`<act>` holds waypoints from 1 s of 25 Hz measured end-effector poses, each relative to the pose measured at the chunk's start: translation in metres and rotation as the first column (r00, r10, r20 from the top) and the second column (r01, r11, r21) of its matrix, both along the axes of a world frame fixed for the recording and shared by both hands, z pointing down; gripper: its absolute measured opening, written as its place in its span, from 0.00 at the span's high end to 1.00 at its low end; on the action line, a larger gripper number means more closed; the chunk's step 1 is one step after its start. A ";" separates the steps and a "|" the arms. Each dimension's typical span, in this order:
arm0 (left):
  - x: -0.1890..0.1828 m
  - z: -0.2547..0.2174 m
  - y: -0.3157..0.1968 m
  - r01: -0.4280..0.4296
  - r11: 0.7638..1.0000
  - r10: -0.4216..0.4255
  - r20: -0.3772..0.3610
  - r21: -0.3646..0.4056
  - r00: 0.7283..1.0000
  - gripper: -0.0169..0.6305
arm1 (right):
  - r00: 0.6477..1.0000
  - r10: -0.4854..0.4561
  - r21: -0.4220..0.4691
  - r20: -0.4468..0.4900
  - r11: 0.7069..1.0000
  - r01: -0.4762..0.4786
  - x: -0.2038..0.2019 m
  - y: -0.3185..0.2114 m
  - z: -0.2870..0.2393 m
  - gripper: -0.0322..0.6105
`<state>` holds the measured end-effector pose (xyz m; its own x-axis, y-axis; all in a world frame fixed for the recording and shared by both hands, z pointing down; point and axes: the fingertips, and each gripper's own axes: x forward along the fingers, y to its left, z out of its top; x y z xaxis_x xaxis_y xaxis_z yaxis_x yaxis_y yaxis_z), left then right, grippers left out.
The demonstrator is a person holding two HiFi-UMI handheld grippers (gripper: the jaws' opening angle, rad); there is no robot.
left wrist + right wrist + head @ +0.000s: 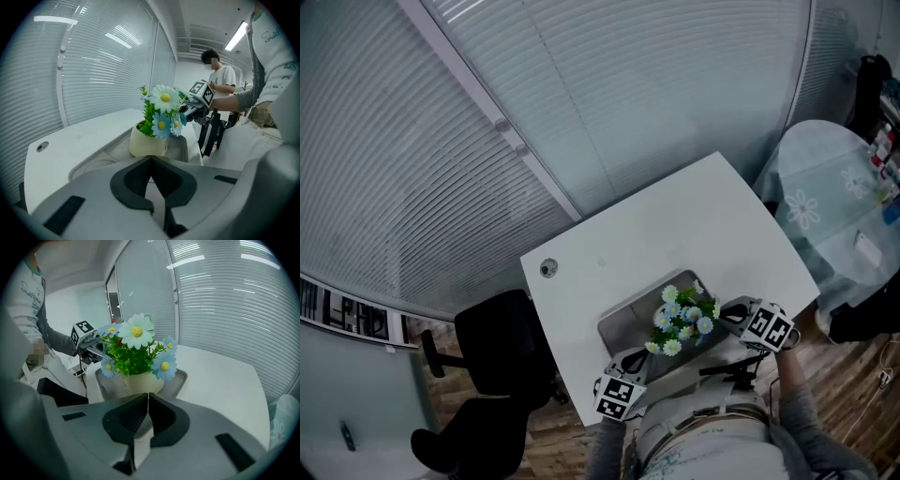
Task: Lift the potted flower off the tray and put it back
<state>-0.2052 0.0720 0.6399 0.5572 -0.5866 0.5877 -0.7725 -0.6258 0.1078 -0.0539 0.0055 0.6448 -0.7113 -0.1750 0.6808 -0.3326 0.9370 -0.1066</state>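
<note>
Head view: the potted flower (682,321) stands in the tray (622,325) at the white table's (675,225) near edge, lower centre of frame, with bare tabletop open above it. The left gripper (634,355) and the right gripper (724,311) flank it from lower left and right (both with jaws pressed together on nothing).

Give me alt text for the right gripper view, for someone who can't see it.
A potted flower with white and blue daisies in a cream pot stands in a grey tray on a white table. It is straight ahead of the right hand-held gripper, whose jaws are shut with nothing between them. Window blinds rise behind.
</note>
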 end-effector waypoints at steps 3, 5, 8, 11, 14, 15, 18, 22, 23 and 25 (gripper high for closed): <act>-0.001 0.003 0.003 0.022 1.000 -0.022 -0.002 -0.014 1.000 0.96 | 1.000 0.017 -0.004 0.008 1.000 -0.017 0.000 0.005 -0.002 0.91; -0.001 0.005 0.007 0.032 0.999 -0.032 0.004 -0.020 0.999 0.96 | 1.000 0.022 -0.005 0.016 1.000 -0.022 0.000 0.009 -0.003 0.91; 0.002 0.005 0.011 0.043 0.999 -0.043 0.012 -0.010 0.999 0.96 | 0.999 0.028 -0.001 0.026 1.000 -0.028 0.002 0.010 -0.005 0.91; 0.004 0.001 0.016 0.063 0.998 -0.063 0.014 0.018 0.998 0.96 | 1.000 0.010 0.005 0.029 1.000 -0.010 0.005 0.015 -0.006 0.91; 0.006 -0.002 0.020 0.102 0.995 -0.102 0.010 0.022 0.995 0.96 | 0.999 -0.021 0.016 0.036 1.000 0.020 0.006 0.018 -0.012 0.91; 0.008 -0.004 0.021 0.118 0.993 -0.118 0.007 0.021 0.993 0.96 | 0.999 -0.030 0.021 0.040 0.999 0.029 0.007 0.019 -0.015 0.91; 0.015 -0.007 0.027 0.161 0.987 -0.161 0.011 0.020 0.987 0.96 | 0.997 -0.061 0.031 0.056 0.998 0.059 0.009 0.024 -0.025 0.92; 0.027 -0.013 0.037 0.217 0.976 -0.217 0.010 0.024 0.976 0.96 | 0.989 -0.126 0.043 0.072 0.991 0.123 0.011 0.037 -0.037 0.92; 0.030 -0.014 0.041 0.235 0.972 -0.235 0.006 0.019 0.972 0.96 | 0.987 -0.140 0.047 0.075 0.989 0.137 0.011 0.041 -0.039 0.91; 0.034 -0.018 0.047 0.264 0.964 -0.264 0.006 0.026 0.964 0.96 | 0.983 -0.163 0.056 0.085 0.986 0.158 0.011 0.048 -0.044 0.92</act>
<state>-0.1710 0.1186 0.6217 0.3755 -0.7265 0.5756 -0.9115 -0.4020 0.0873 -0.0433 0.0538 0.6010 -0.7903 -0.0853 0.6068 -0.1687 0.9823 -0.0817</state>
